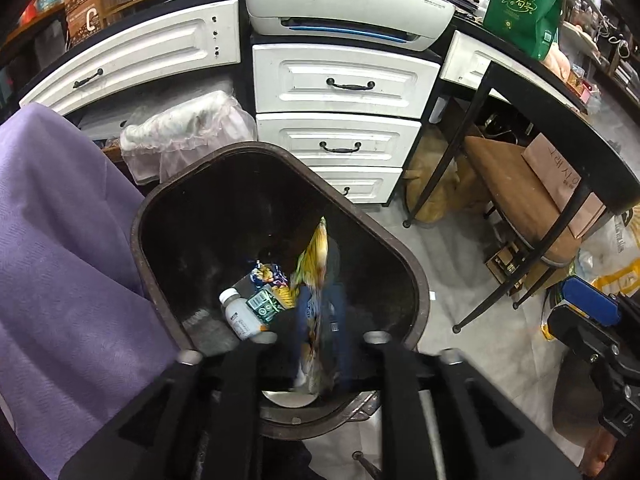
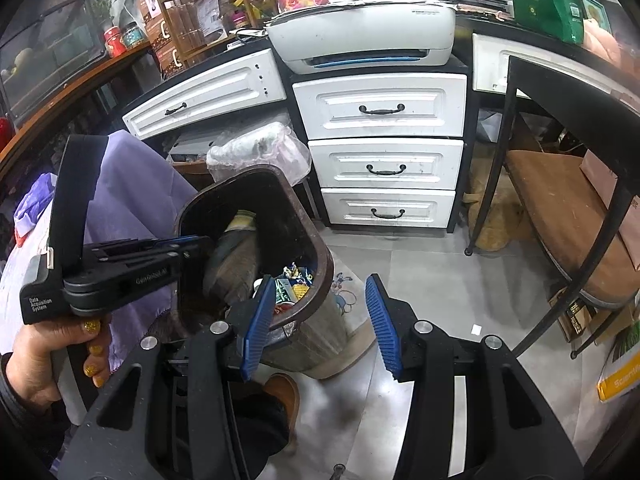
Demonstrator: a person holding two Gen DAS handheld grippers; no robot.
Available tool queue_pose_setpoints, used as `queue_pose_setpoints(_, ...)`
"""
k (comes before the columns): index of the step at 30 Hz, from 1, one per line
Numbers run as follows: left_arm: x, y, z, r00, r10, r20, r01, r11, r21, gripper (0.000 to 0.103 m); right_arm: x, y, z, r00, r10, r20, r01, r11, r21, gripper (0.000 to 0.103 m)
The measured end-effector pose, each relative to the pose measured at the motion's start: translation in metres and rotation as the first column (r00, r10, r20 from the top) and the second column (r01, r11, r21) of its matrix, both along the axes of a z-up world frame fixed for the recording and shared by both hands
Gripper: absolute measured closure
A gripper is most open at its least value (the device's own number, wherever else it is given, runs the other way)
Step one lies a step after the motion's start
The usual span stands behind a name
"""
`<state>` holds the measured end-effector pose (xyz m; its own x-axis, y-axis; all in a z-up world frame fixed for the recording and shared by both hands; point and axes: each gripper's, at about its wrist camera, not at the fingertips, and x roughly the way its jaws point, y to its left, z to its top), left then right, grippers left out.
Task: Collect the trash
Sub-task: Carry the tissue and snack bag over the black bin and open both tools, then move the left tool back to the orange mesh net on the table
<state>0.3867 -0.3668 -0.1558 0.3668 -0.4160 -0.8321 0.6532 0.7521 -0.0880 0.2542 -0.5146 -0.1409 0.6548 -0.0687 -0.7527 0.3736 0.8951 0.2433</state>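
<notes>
A dark brown trash bin stands on the floor; it also shows in the right wrist view. Inside lie a white bottle, a green box and snack wrappers. My left gripper hangs over the bin's mouth. A blurred yellow and blue snack bag is between its fingers and reaches down into the bin; the fingertips are blurred. The left gripper also shows from the side over the bin. My right gripper is open and empty, blue pads apart, in front of the bin.
A white drawer cabinet with a printer on top stands behind the bin. A purple cloth lies left of the bin. A black-framed stool stands at the right. A clear plastic bag sits behind the bin.
</notes>
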Motion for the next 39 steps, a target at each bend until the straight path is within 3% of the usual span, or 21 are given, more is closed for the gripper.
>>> queue_pose_setpoints(1, -0.001, 0.001, 0.001, 1.000, 0.002, 0.006, -0.002, 1.000, -0.006, 0.059, 0.000, 0.000, 0.000, 1.000, 0.000, 0.001, 0.000, 1.000, 0.000, 0.055)
queue_pose_setpoints(2, -0.002, 0.001, 0.002, 1.000, 0.004, 0.013, -0.004, 1.000, -0.012, 0.053, -0.001, 0.000, 0.001, 1.000, -0.001, 0.002, 0.001, 1.000, -0.002, 0.055)
queue_pose_setpoints(8, -0.013, 0.012, 0.020, 0.999, 0.003, 0.039, -0.001, 0.998, -0.056, 0.040, -0.004, -0.003, 0.007, 1.000, -0.021, 0.012, 0.021, 1.000, -0.020, 0.055)
queue_pose_setpoints(11, -0.018, 0.020, 0.033, 0.999, 0.010, 0.044, -0.006, 0.996, -0.090, 0.035, -0.004, -0.005, 0.009, 0.999, -0.032, 0.014, 0.032, 0.999, -0.025, 0.053)
queue_pose_setpoints(13, -0.023, 0.023, 0.042, 0.999, 0.005, 0.051, 0.001, 0.995, -0.101, 0.033, -0.004, -0.004, 0.011, 0.999, -0.036, 0.017, 0.037, 0.999, -0.029, 0.046)
queue_pose_setpoints(19, -0.039, 0.041, 0.074, 0.994, -0.024, 0.107, 0.037, 0.991, -0.128, 0.023, -0.001, 0.005, 0.021, 0.999, -0.019, 0.027, 0.021, 0.999, -0.045, 0.044)
queue_pose_setpoints(23, -0.047, 0.062, 0.098, 0.989, -0.028, 0.142, 0.047, 0.989, -0.137, 0.017, 0.006, 0.017, 0.031, 0.999, 0.013, 0.030, -0.011, 0.999, -0.044, 0.043)
queue_pose_setpoints(26, -0.051, 0.081, 0.113, 0.980, -0.024, 0.200, 0.050, 0.991, -0.127, 0.012, 0.014, 0.031, 0.041, 0.998, 0.040, 0.045, -0.039, 0.999, -0.034, 0.031)
queue_pose_setpoints(29, -0.048, 0.103, 0.124, 0.974, -0.009, 0.226, 0.036, 0.993, -0.115, 0.010, 0.029, 0.052, 0.055, 0.993, 0.094, 0.067, -0.092, 0.995, -0.023, 0.031)
queue_pose_setpoints(33, -0.031, 0.149, 0.144, 0.958, 0.050, 0.282, -0.026, 0.996, -0.087, 0.009, 0.047, 0.082, 0.067, 0.983, 0.162, 0.082, -0.161, 0.987, -0.015, 0.031)
queue_pose_setpoints(36, -0.009, 0.191, 0.163, 0.942, 0.122, 0.313, -0.093, 0.990, -0.105, 0.007, 0.061, 0.107, 0.076, 0.973, 0.215, 0.086, -0.213, 0.976, -0.031, 0.031)
queue_pose_setpoints(39, 0.018, 0.246, 0.183, 0.902, 0.246, 0.354, -0.208, 0.968, -0.143, 0.006, 0.072, 0.133, 0.082, 0.961, 0.265, 0.082, -0.262, 0.964, -0.047, 0.031)
